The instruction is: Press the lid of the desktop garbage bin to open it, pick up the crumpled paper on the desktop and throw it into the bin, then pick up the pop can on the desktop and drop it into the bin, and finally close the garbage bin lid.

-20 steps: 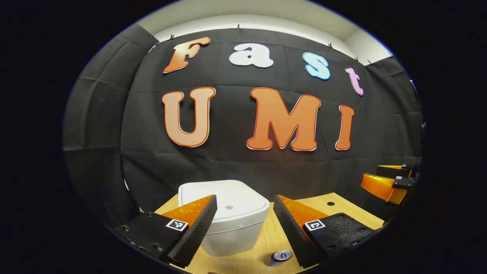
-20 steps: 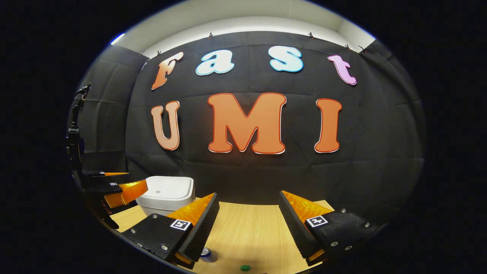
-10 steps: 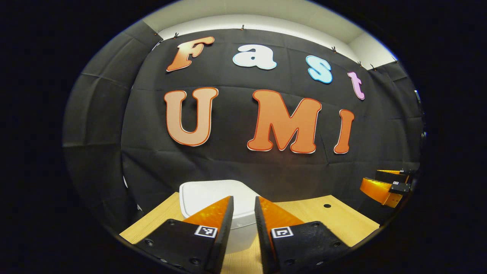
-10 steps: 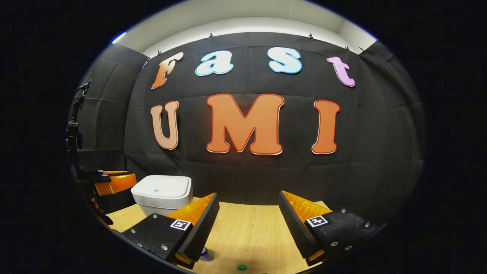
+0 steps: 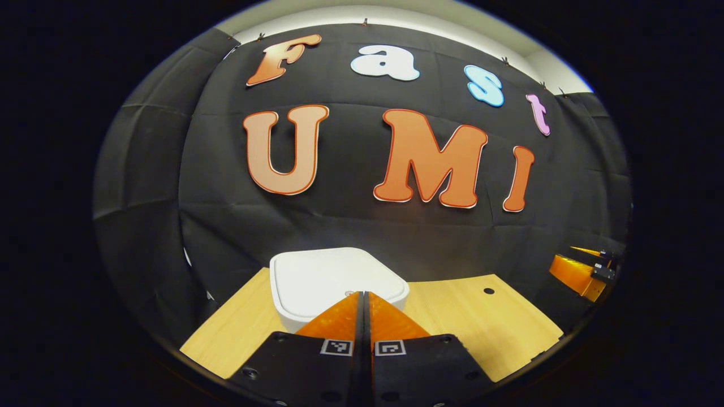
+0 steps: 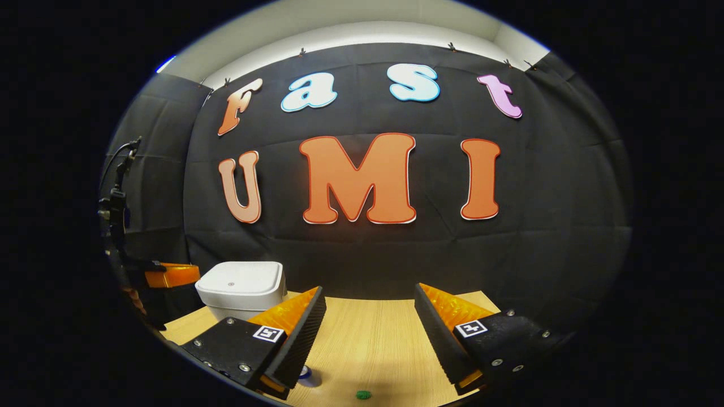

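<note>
In the left gripper view, the left gripper point(image 5: 364, 297) sits at the bottom centre of the frame with its two fingers pressed together and nothing between them; the tips lie over the near edge of the white bin point(image 5: 334, 280), though contact with the lid cannot be told. The bin stands in the lower middle on the wooden table point(image 5: 469, 322), its lid down. The right gripper point(image 5: 582, 268) shows at the far right edge. In the right gripper view, the right gripper point(image 6: 367, 314) at the bottom has its jaws wide apart and holds nothing. The bin point(image 6: 242, 285) is at the lower left there, with the left gripper point(image 6: 169, 275) just beside it. The top of a can point(image 6: 305, 373) peeks out at the bottom edge, and a small green object point(image 6: 363, 394) lies near it on the table point(image 6: 367, 339)
</note>
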Demonstrator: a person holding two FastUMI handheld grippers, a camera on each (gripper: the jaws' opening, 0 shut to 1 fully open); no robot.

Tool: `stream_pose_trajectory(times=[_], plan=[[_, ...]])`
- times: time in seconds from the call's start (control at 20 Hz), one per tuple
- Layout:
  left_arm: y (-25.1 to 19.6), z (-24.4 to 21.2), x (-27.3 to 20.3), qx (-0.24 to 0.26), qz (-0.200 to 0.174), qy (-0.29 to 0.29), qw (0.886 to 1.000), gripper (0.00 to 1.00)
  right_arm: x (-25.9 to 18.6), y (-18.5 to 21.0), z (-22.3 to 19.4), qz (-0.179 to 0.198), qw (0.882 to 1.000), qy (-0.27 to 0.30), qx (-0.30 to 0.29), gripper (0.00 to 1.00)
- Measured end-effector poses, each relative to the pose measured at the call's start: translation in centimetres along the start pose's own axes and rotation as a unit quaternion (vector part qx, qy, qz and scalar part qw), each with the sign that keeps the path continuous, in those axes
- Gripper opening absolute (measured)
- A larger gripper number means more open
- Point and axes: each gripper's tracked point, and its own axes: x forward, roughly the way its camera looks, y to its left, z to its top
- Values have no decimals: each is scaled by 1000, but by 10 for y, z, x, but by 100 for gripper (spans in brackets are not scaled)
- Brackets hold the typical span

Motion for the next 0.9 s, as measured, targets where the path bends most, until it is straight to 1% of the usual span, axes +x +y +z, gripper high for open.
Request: stream_pose_trajectory(times=[0.3, 0.4, 0.55, 0.6, 0.7, 0.9], plan=[[20, 43, 48, -2, -31, 56, 998, 0, 6, -4, 3, 0, 1000, 4, 7, 94], [25, 49, 60, 14, -39, 75, 996, 0, 8, -8, 3, -4, 1000, 3, 3, 94], [29, 56, 82, 53, -47, 98, 993, 0, 10, -14, 1, -10, 1000, 6, 5, 94], [28, 57, 90, 56, -52, 107, 991, 0, 10, -16, 0, -11, 1000, 10, 7, 94], [26, 52, 101, 46, -66, 129, 988, 0, 10, -18, -4, -13, 1000, 16, 7, 94], [27, 10, 108, -1, -76, 192, 978, 0, 8, -24, -10, -24, 999, 23, 6, 94]])
